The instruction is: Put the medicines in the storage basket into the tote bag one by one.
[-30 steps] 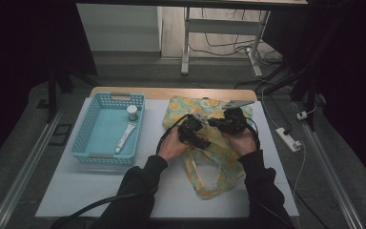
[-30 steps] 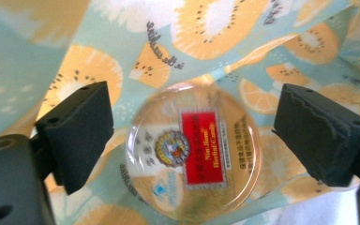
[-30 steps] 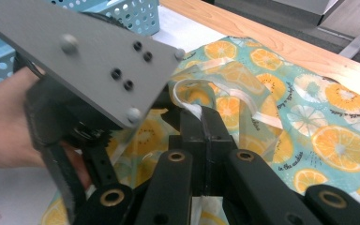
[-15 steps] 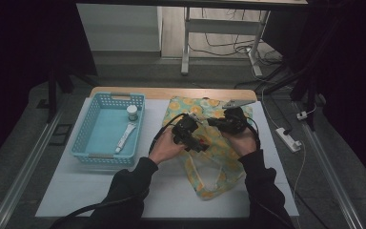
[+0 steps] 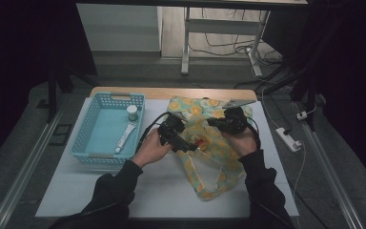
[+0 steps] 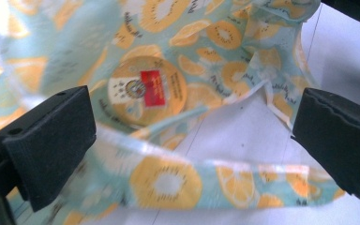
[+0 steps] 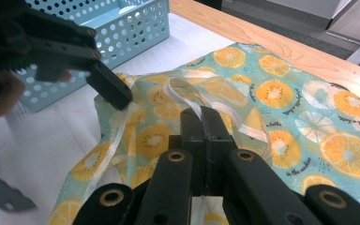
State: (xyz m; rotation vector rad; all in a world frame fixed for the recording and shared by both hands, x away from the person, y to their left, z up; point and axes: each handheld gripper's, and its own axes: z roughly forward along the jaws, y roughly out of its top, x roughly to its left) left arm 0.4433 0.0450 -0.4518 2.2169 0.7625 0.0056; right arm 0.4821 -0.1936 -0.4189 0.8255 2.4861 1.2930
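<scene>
Tin (image 6: pixel 146 90) now inside fruit-print bag (image 5: pixel 209 157) | my left gripper (image 5: pixel 187 144) jaws just spread, empty, backing left | right gripper (image 7: pixel 200 123) pinching bag handle (image 7: pixel 187 91) | next: basket (image 5: pixel 88 143) items

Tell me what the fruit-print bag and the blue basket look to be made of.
Fruit-print bag: thin, soft plastic film or coated fabric, likely; it crumples and looks slightly translucent, with a white strap. Blue basket: rigid moulded plastic, matte, with rows of punched holes in its walls.

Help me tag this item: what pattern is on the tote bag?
Orange and kiwi slices on pale teal; the tote bag shows it best in the right gripper view.
</scene>
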